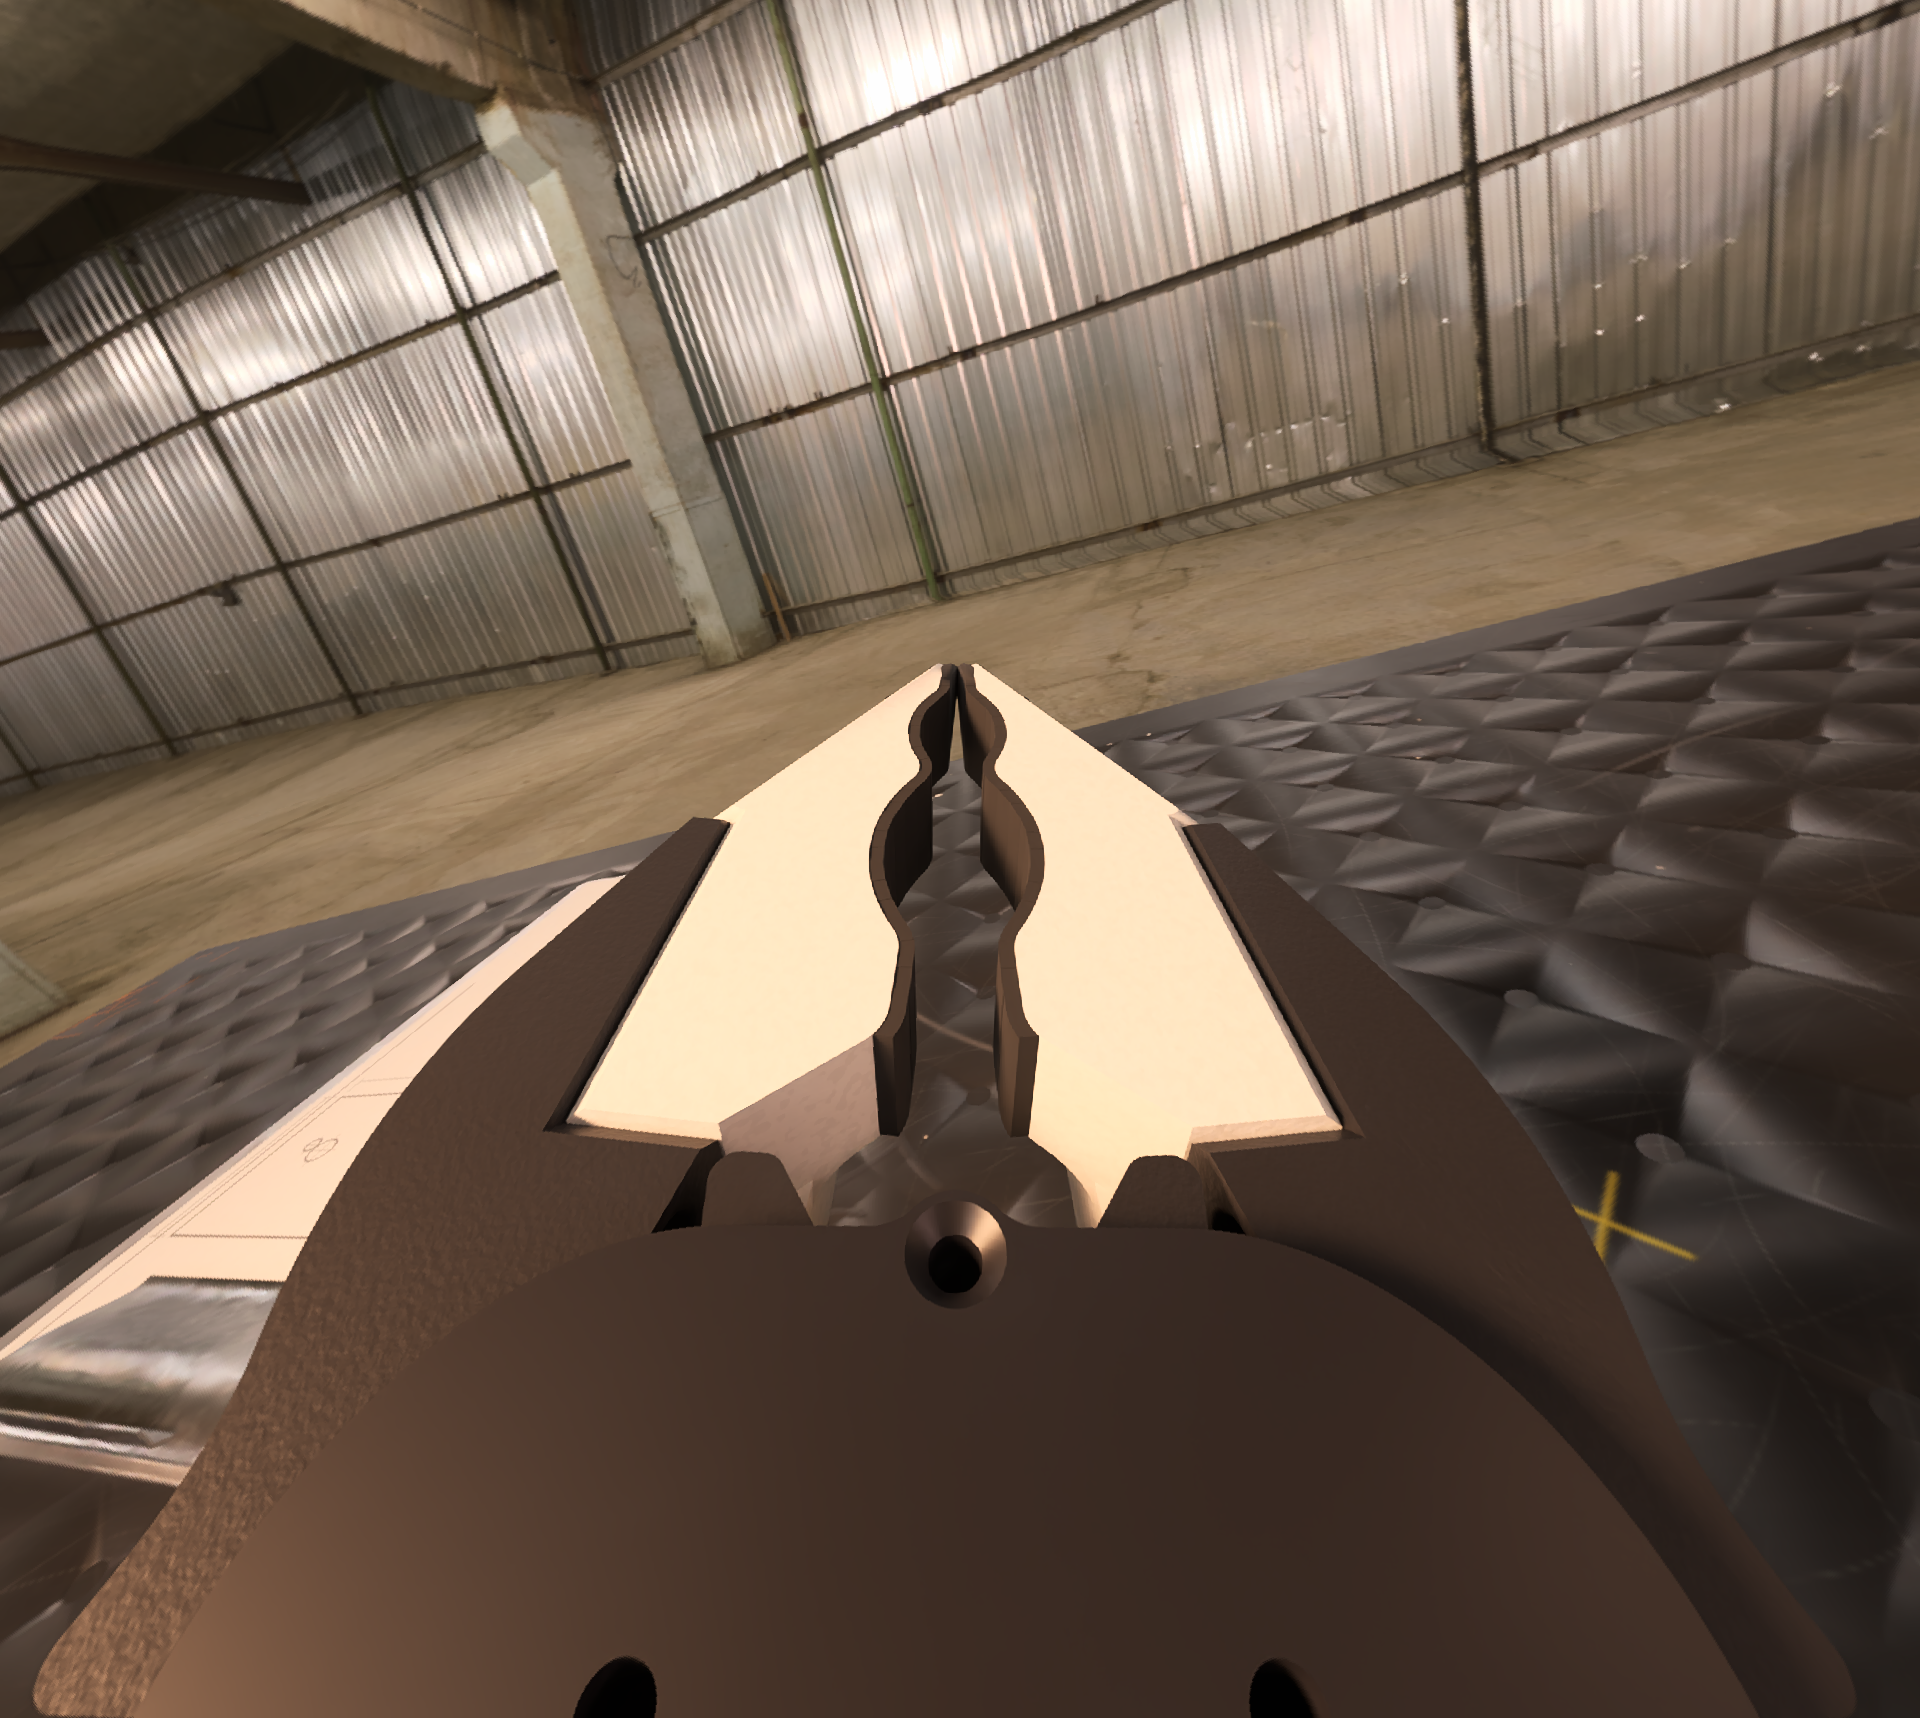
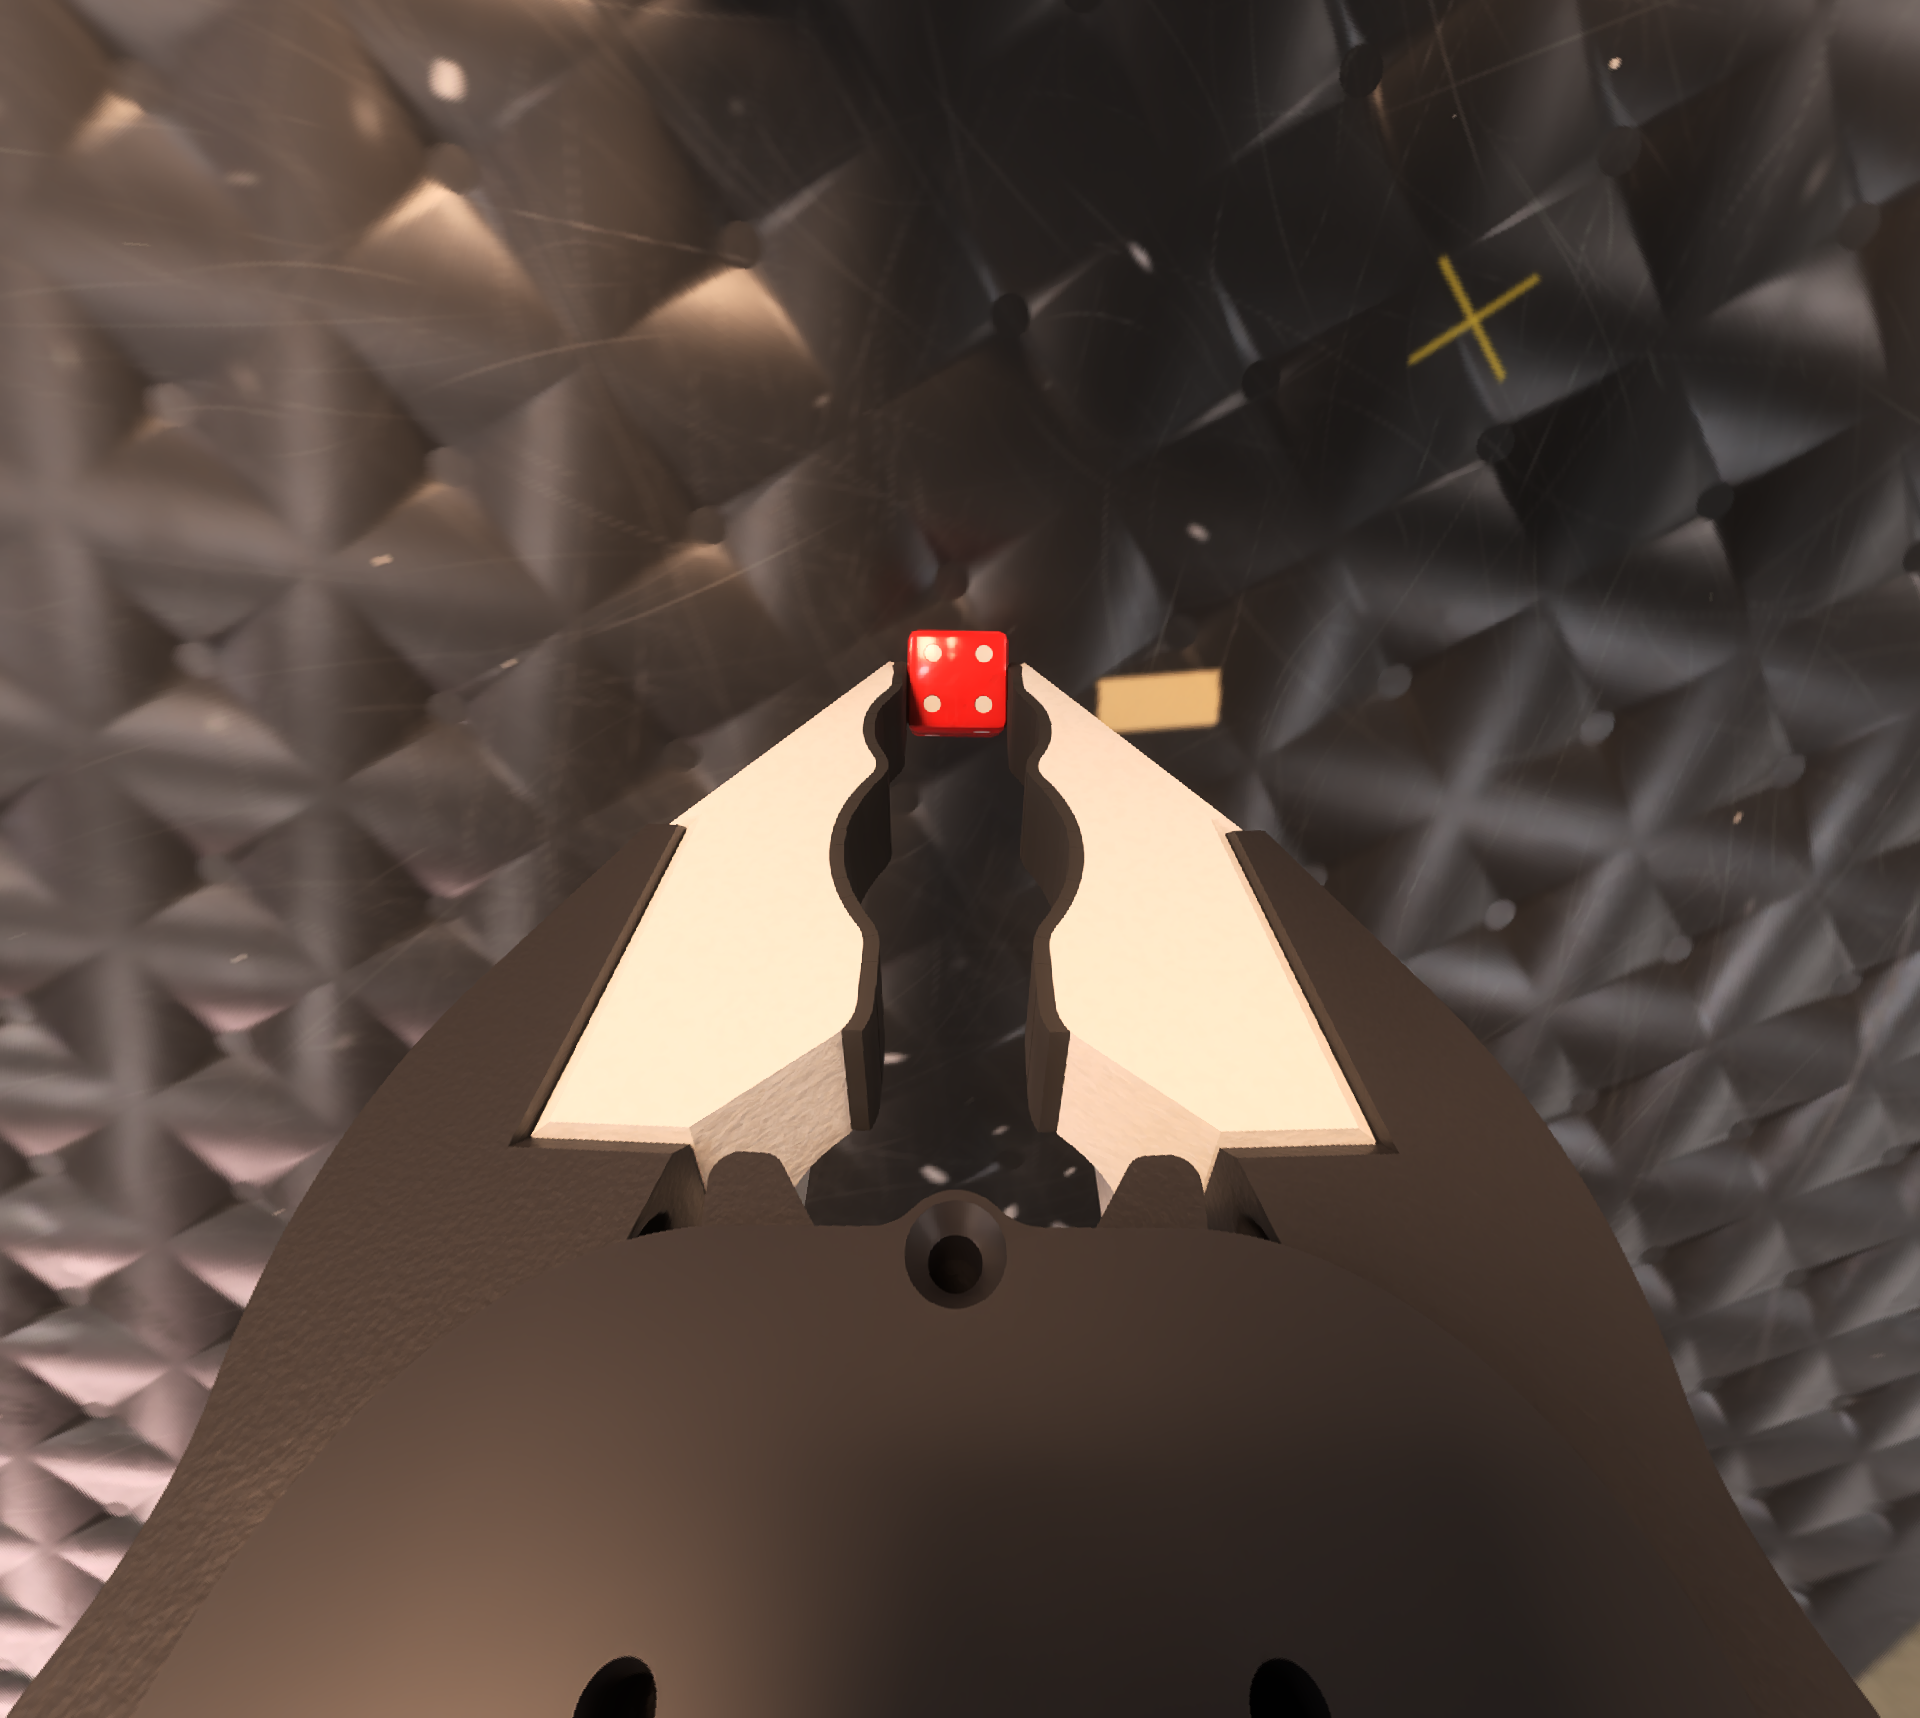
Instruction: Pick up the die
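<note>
Right wrist view: the right gripper (image 2: 957, 681) has its jaws clamped on the red die (image 2: 957, 682) at their tips, above the dark quilted counter (image 2: 416, 421); the die's sides are hidden. A tan block (image 2: 1160, 699) shows partly behind one finger. The left gripper (image 1: 957, 676) has its jaws closed, empty, near a counter edge.

Dark patterned metal worktop (image 2: 416, 421); yellow cross mark (image 2: 1473, 318) on it; small tan block (image 2: 1158, 698) nearby. White sheet (image 1: 343, 1138) along left edge. Corrugated wall (image 1: 1143, 214) beyond.
</note>
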Tool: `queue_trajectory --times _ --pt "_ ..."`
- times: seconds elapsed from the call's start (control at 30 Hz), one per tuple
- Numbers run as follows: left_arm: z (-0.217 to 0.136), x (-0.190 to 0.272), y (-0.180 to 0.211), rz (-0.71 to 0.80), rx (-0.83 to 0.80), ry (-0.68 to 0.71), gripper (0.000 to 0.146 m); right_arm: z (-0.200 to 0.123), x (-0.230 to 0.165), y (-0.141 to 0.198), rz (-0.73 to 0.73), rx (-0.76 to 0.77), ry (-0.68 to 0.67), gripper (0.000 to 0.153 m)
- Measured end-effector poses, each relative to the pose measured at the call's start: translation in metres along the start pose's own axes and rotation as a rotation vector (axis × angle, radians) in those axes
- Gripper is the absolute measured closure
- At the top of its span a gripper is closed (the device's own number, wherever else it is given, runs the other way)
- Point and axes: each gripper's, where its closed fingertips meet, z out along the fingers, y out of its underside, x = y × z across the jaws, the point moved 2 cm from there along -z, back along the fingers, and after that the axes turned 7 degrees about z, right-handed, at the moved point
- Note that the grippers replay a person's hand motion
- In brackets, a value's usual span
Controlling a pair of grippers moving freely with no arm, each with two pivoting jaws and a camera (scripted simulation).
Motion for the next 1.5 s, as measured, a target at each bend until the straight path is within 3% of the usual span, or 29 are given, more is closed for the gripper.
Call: queue_trajectory --times 0.1,0.2,0.33,0.47,0.77,1.13,1.23,1.3,1.43,1.5 --pt "0.000 0.005 -0.002 0.006 0.008 0.020 0.146 -0.030 -0.023 0.017 -0.001 0.090 -0.011 0.134" --pt "0.000 0.011 -0.002 0.008 0.014 0.042 0.146 -0.045 -0.063 0.048 -0.041 0.069 -0.040 0.134" --pt "0.000 0.013 -0.003 0.009 0.017 0.052 0.146 -0.039 -0.105 0.078 -0.066 -0.011 -0.067 0.134" --pt "0.000 0.013 -0.002 -0.004 0.013 0.057 0.146 -0.025 -0.115 0.086 -0.098 -0.098 -0.082 0.134" --pt "0.000 0.017 -0.003 0.014 0.024 0.079 0.146 -0.011 -0.069 0.086 -0.117 -0.246 -0.017 0.134" --pt "0.000 0.020 -0.004 0.025 0.026 0.093 0.146 -0.008 0.012 0.081 0.004 -0.242 0.025 0.134" --pt "0.000 0.023 -0.005 0.024 0.032 0.100 0.146 -0.025 0.006 0.089 0.117 -0.156 0.031 0.134" --pt "-0.001 0.027 -0.006 0.022 0.038 0.114 0.146 -0.047 0.002 0.108 0.258 -0.088 0.116 0.134" --pt "-0.001 0.043 -0.013 0.042 0.085 0.190 0.146 -0.080 -0.009 0.181 0.689 -0.032 0.306 0.134" --pt "-0.003 0.051 -0.016 0.054 0.109 0.240 0.146 -0.083 -0.023 0.218 0.911 -0.072 0.312 0.134"
